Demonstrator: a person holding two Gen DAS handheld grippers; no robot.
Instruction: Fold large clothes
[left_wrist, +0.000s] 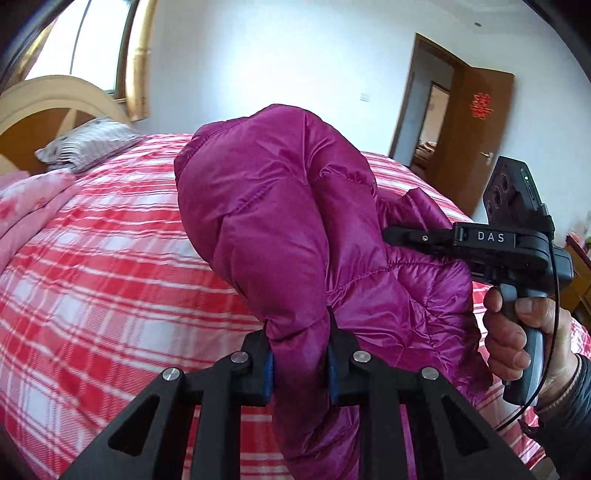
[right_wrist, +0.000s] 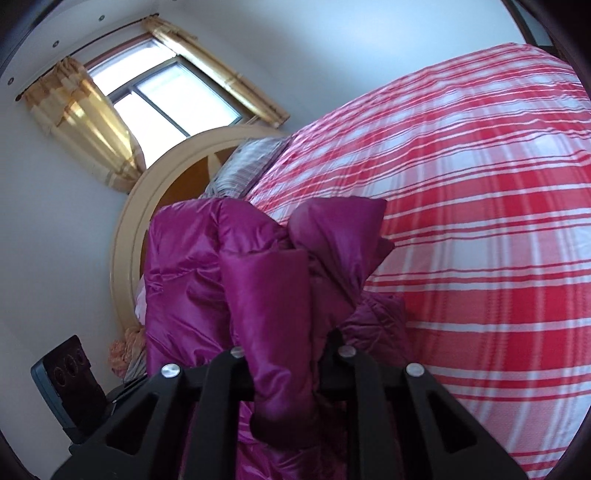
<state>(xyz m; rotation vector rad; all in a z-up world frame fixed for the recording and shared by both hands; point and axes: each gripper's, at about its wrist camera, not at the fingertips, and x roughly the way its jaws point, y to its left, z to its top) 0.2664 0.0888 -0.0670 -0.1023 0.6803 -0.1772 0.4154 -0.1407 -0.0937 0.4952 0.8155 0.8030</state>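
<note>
The magenta puffer jacket (left_wrist: 280, 229) is held bunched and lifted above the red plaid bedspread (left_wrist: 110, 258), filling the centre of both views, and no flat, finished fold can be seen. The left gripper (left_wrist: 301, 354) is clamped on a gathered edge at lower centre, and the right gripper (right_wrist: 286, 363) is likewise clamped on a padded section. The task is judged early to midway: laying out, folding and smoothing are left.
</note>
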